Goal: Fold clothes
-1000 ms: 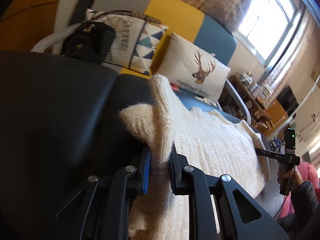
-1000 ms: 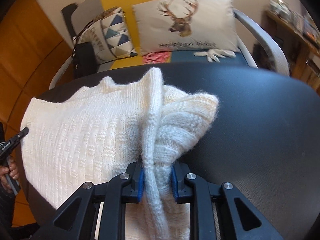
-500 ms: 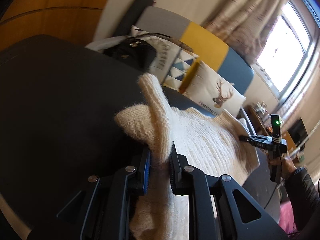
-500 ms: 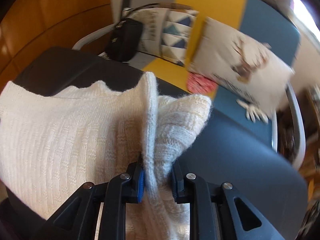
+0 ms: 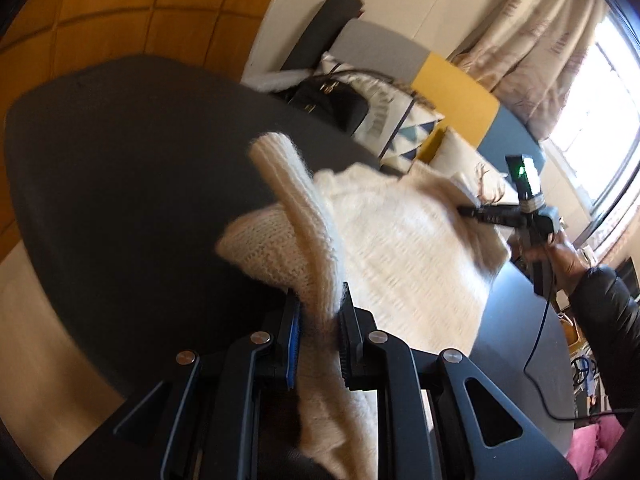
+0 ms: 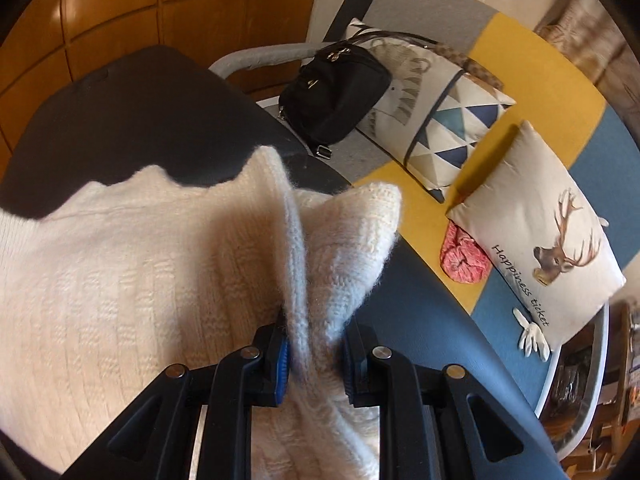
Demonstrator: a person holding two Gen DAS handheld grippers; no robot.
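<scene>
Room: Wooden wall panels stand behind a big round dark table (image 5: 120,184), and a sofa in grey, yellow and blue (image 6: 532,80) sits past it with a deer cushion (image 6: 548,236) and a small black bag (image 6: 336,92).
Sweater place: the fluffy cream knitted sweater (image 6: 120,280) is spread over the near part of the table, with both near ends lifted up.
Left tongs: the left gripper (image 5: 318,344) is nearly closed, pinching a thick bunch of sweater edge.
Right tongs: the right gripper (image 6: 314,354) is nearly closed too, squeezing another folded bunch.
Sweater look: soft, fuzzy and thick, with ribbed edges and bumpy rows; it stands up in floppy points above each pinch.
Could go wrong: the knit may stretch or slip out if one side is pulled harder.
Also: the fold may land crooked, because the loose middle sags.
</scene>
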